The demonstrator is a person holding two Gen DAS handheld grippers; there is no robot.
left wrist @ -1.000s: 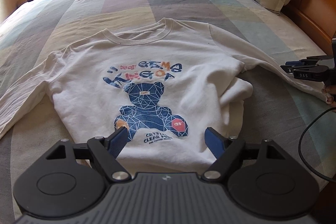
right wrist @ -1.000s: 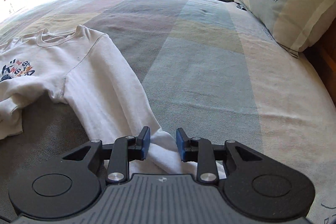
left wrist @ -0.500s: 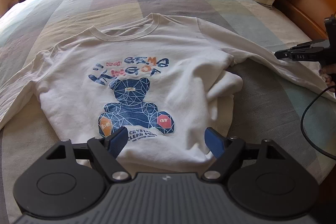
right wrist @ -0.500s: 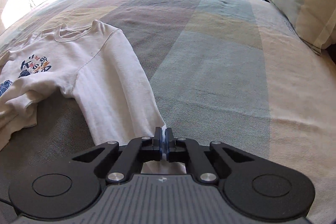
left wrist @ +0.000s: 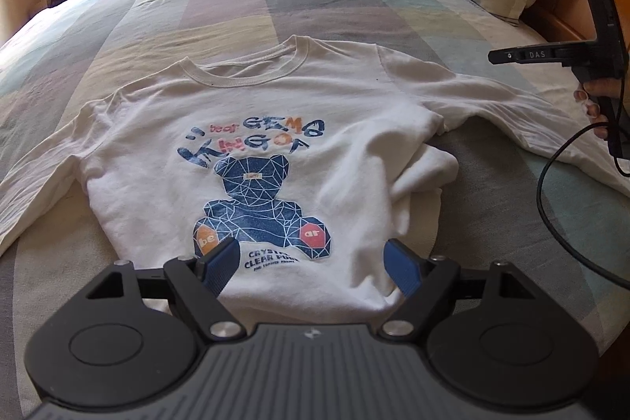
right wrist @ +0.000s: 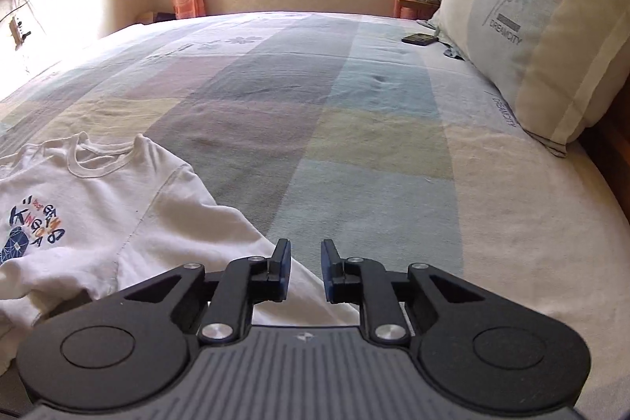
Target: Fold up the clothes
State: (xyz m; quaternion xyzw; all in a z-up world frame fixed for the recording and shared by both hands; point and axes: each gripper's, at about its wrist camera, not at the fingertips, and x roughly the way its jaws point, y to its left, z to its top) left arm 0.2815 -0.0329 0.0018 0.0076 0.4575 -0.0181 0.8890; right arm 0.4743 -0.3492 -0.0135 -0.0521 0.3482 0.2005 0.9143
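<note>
I am working two grippers over a white sweatshirt (left wrist: 252, 144) that lies face up on the bed (right wrist: 354, 128), its bear print (left wrist: 260, 207) showing and its neck hole pointing toward the window end. My left gripper (left wrist: 315, 262) hangs above the bottom hem of the sweatshirt, just below the bear print, and its jaws stand wide with nothing between them. It has not moved from that spot. The change is all on my other side. My right gripper (right wrist: 305, 262) had pinched shut on the sleeve (right wrist: 220, 235) that runs out from the sweatshirt toward the pillow (right wrist: 543, 38) side. Now its jaws have just been opening again to a narrow gap, and no cloth is pinched between the pads (right wrist: 284, 262). The sleeve lies flat on the bed under and a bit to the side of them. The gripper has also lifted up and away from the sleeve since then. I think this means the grab slipped or was let go, so the sleeve is not folded yet. The side of the sweatshirt near that sleeve is bunched up in a lump (left wrist: 417, 164). I think I need to go back down and pinch the sleeve again before I can fold it over the bear print.
</note>
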